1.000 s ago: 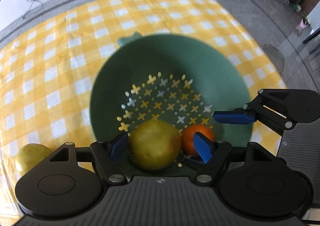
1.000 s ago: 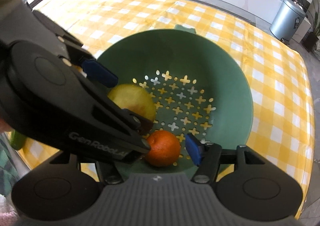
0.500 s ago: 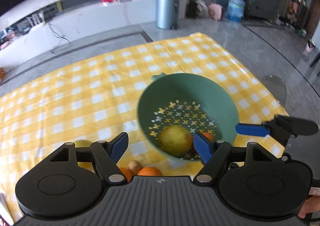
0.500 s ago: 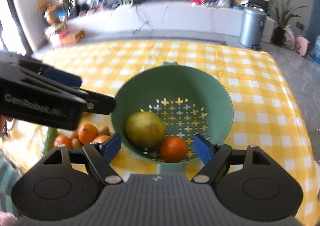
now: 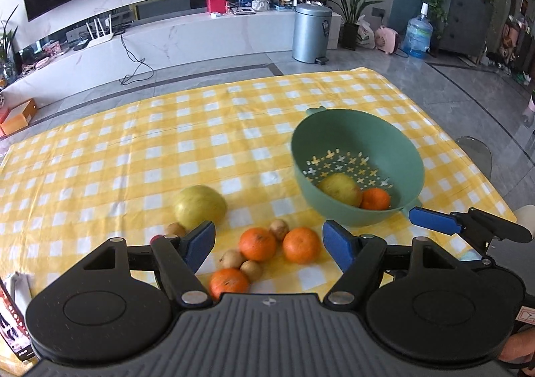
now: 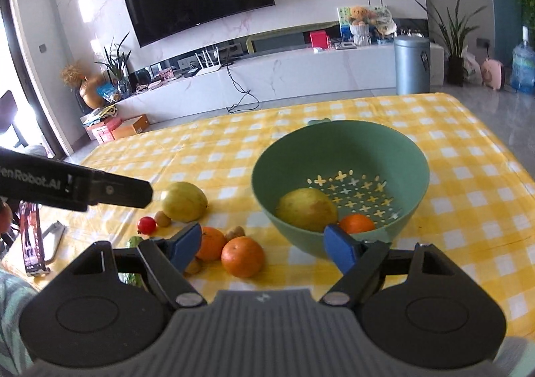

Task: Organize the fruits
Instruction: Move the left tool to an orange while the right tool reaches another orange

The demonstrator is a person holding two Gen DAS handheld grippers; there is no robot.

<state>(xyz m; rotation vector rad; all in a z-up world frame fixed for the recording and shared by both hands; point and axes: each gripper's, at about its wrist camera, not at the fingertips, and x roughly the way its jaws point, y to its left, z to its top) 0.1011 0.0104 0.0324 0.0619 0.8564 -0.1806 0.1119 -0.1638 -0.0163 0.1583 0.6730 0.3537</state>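
Note:
A green colander (image 5: pixel 334 139) (image 6: pixel 414 156) stands on the yellow checked cloth and holds a yellow pear (image 5: pixel 339 188) (image 6: pixel 306 210) and an orange (image 5: pixel 376 199) (image 6: pixel 356 223). Left of it lie a second pear (image 5: pixel 200 206) (image 6: pixel 183 200), three oranges (image 5: pixel 301 244) (image 6: pixel 243 256) and several small brown fruits (image 5: pixel 279 228), plus a red cherry tomato (image 6: pixel 146 225). My left gripper (image 5: pixel 269 245) is open and empty above the loose fruit. My right gripper (image 6: pixel 262 245) is open and empty, near the colander's front rim.
The table's right edge (image 5: pixel 468 156) drops to a grey floor. A phone on a stand (image 6: pixel 31 241) and a green vegetable (image 6: pixel 133 243) lie at the near left. The right gripper shows in the left wrist view (image 5: pixel 434 220). The left gripper's finger (image 6: pixel 110 191) crosses the right wrist view.
Both grippers have pulled up and back from the colander, leaving the pear and the orange inside. The loose fruit on the cloth has come into view.

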